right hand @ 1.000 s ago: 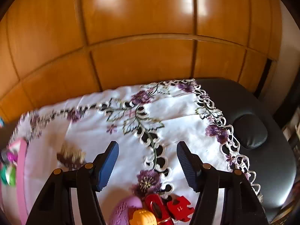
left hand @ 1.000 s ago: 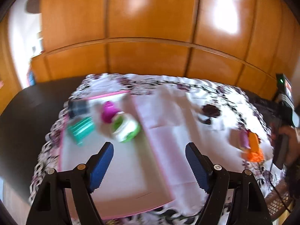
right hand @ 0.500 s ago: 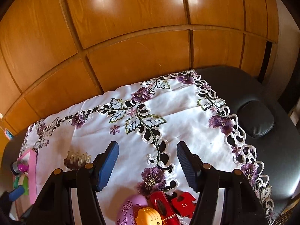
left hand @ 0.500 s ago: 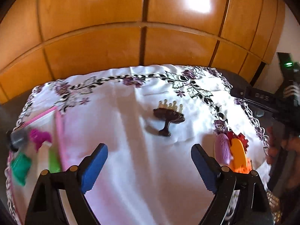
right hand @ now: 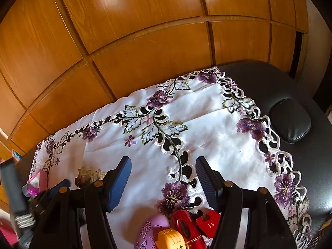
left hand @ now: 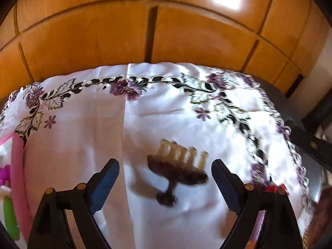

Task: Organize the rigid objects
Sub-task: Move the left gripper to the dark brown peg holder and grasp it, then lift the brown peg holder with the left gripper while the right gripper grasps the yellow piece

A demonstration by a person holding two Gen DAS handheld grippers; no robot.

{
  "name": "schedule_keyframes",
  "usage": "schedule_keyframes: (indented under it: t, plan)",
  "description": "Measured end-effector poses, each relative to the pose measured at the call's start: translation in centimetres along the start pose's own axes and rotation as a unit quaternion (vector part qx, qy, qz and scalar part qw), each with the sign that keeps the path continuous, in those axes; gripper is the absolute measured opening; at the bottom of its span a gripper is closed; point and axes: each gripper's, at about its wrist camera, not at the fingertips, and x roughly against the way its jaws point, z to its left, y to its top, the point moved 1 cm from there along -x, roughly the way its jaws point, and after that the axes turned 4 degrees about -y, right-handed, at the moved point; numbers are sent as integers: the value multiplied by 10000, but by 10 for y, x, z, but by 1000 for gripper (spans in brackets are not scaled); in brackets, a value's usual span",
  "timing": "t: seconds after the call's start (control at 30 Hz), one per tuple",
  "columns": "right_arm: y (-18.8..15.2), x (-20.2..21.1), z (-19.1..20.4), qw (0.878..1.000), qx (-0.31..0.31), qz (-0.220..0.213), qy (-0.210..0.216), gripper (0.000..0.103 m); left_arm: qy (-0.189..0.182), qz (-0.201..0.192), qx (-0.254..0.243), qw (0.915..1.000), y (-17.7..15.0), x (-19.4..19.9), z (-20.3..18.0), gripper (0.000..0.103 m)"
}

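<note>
Framing brown stand (left hand: 176, 172) between wide left tongs (left hand: 165, 183), untouched.

Both cameras sit behind their own jaws and look forward and steeply down over the embroidered tablecloth (left hand: 87, 145) toward the wooden panelled wall (left hand: 103, 37). The left wrist view is close, with the brown candle-holder toy (left hand: 176, 172) just ahead between its jaws. The right wrist view stands further right and takes in more cloth; the same toy (right hand: 87, 178) appears left of its jaws, beside the left gripper (right hand: 60, 186), so both views share that patch.
</note>
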Motion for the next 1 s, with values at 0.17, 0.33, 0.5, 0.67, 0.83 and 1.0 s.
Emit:
schedule_keyframes:
  t: [0.17,0.33,0.5,0.67,0.83,1.0]
  plan:
    - [-1,-3,0,10000,17,46,-58,65,-300,119,-68,9995,4,-17,-1,62]
    - [-1,-4,-3,9999,-26,50,-112,65,-356,99,-212,9991,-11,-5,-2,62]
    - [2,-4,-14,9996,-253,40,-150,65,-540,35,-119,9985,-43,29,0,62]
    - [2,-8,-28,9979,-622,191,-72,65,-556,-105,-315,9979,-84,63,-6,62]
    - [0,-13,-36,9960,-824,344,-43,65,-355,-222,-835,9956,-123,74,-18,63]
    - [-5,-19,-39,9946,-887,541,-30,65,-276,-389,-811,9956,-130,68,-18,63]
